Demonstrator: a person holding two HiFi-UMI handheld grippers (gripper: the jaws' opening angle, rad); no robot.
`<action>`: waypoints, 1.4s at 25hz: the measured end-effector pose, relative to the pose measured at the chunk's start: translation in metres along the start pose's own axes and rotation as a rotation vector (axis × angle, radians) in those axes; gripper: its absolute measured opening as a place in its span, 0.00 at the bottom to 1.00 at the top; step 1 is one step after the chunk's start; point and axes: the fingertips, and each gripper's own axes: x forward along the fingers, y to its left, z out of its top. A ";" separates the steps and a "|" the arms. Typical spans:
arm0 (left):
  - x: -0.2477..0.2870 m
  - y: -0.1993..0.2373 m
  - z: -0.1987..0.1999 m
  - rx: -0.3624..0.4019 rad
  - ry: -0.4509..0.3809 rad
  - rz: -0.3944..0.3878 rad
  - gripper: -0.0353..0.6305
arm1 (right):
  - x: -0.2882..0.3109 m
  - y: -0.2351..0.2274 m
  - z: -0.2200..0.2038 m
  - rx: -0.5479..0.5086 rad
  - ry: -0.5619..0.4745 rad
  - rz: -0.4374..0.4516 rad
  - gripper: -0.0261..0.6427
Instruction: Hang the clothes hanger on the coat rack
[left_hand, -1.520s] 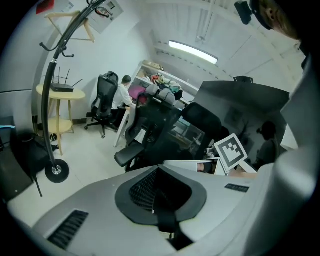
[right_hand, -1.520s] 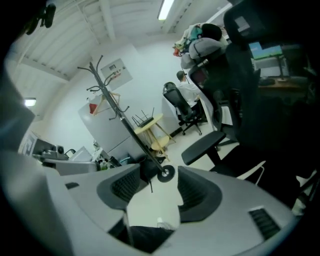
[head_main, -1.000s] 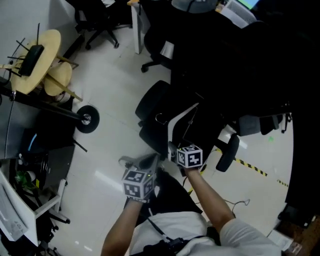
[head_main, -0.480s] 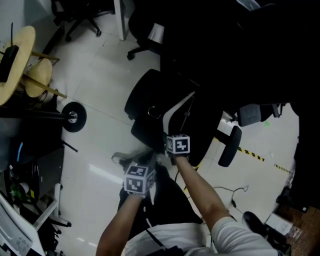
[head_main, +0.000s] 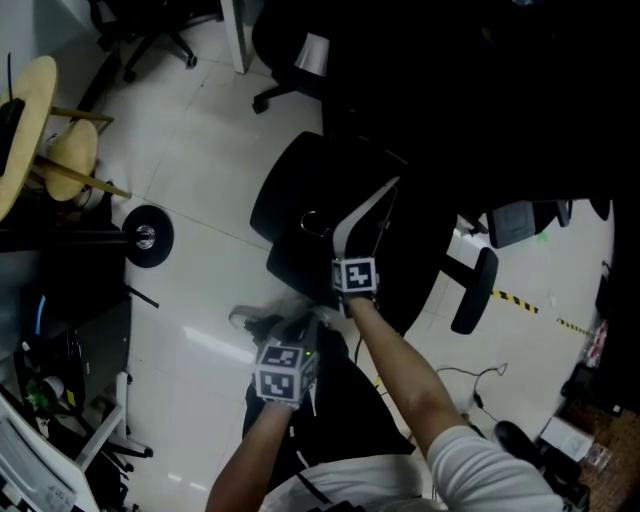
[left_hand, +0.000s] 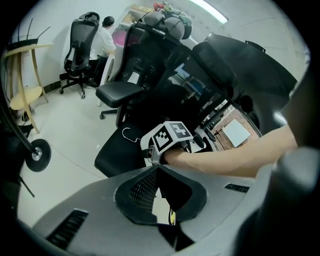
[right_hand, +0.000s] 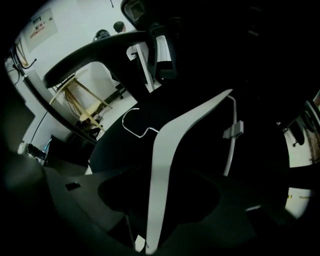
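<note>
A white clothes hanger (head_main: 362, 210) with a thin wire hook (head_main: 313, 222) lies on the seat of a black office chair (head_main: 285, 195). My right gripper (head_main: 351, 270) points steeply down over the hanger's near arm. In the right gripper view that white arm (right_hand: 160, 150) runs up between the two jaws of the right gripper (right_hand: 155, 176). The jaws have just been closing, but a gap shows on both sides of the arm, so it is open. My left gripper (head_main: 292, 342) hangs lower left, off the chair. Its tips (left_hand: 159, 168) look closed together and hold nothing.
More black office chairs (head_main: 480, 290) crowd the right and back. A black wheel on a dark bar (head_main: 146, 237) and a wooden stand (head_main: 60, 150) sit at the left on the white tiled floor. A seated person (left_hand: 106, 37) is far back. A cable (head_main: 470, 385) lies at the right.
Both grippers have come down toward the chair seat. The right one has moved onto the hanger's near arm, and its marker cube now sits right at the white arm.
</note>
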 end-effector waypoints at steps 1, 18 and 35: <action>0.001 0.002 0.000 -0.004 0.000 0.003 0.05 | 0.004 -0.002 -0.001 0.006 0.009 -0.006 0.39; -0.008 0.019 0.032 -0.128 -0.081 0.073 0.05 | -0.029 0.004 -0.037 0.003 0.089 0.058 0.26; -0.110 -0.039 0.088 -0.134 -0.316 0.166 0.05 | -0.248 0.060 0.019 0.278 -0.168 0.507 0.25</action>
